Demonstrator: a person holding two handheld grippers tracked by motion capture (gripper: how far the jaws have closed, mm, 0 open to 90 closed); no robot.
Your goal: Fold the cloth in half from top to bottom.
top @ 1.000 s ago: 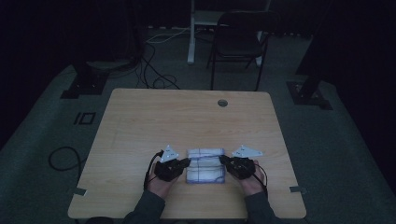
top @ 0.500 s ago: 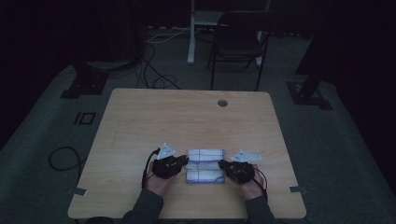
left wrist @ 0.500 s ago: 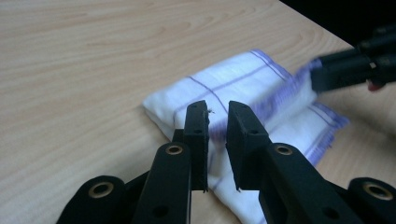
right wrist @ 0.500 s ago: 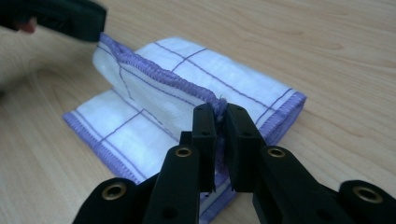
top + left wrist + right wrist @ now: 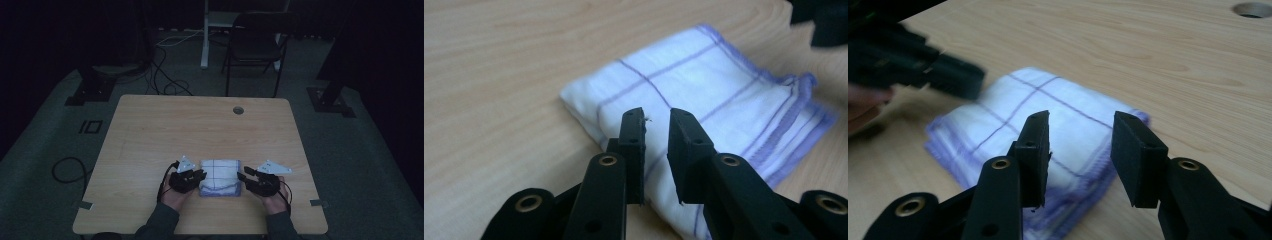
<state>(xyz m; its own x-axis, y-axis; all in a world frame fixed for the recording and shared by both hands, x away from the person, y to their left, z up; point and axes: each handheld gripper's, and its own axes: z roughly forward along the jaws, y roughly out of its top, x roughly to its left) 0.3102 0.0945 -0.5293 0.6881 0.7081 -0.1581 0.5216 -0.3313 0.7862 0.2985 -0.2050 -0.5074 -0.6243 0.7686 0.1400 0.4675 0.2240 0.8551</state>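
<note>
Cloth (image 5: 220, 176), folded to a near-square pad w/ purple grid lines, lies flat on the surface (image 5: 200, 130) directly between the two grippers. Left gripper (image 5: 200, 174) sits at the cloth's left edge, jaws pointing inward toward it; in the left gripper view the jaws stand narrow w/ a small gap, nothing between them, tips just over the near folded edge of the cloth (image 5: 704, 105). Right gripper (image 5: 242, 177) is just beside the right edge, also aimed inward; in the right gripper view its jaws are wider apart, empty, w/ the cloth (image 5: 1043, 130) straight ahead and slightly below the tips. Left looks a touch nearer, prob. touching or almost; right is a hair off the edge. Stacked hem layers, purple-stitched, lie on the side nearest the person, so the folded edges face each gripper and the far side. Long axis hard to call, pad approx. square, maybe a bit wider left-to-right. Coming move likely turns on each gripper closing in sideways on its own edge. No containers on the surface; just a cable hole (image 5: 238, 110) well beyond the cloth, far side.
</note>
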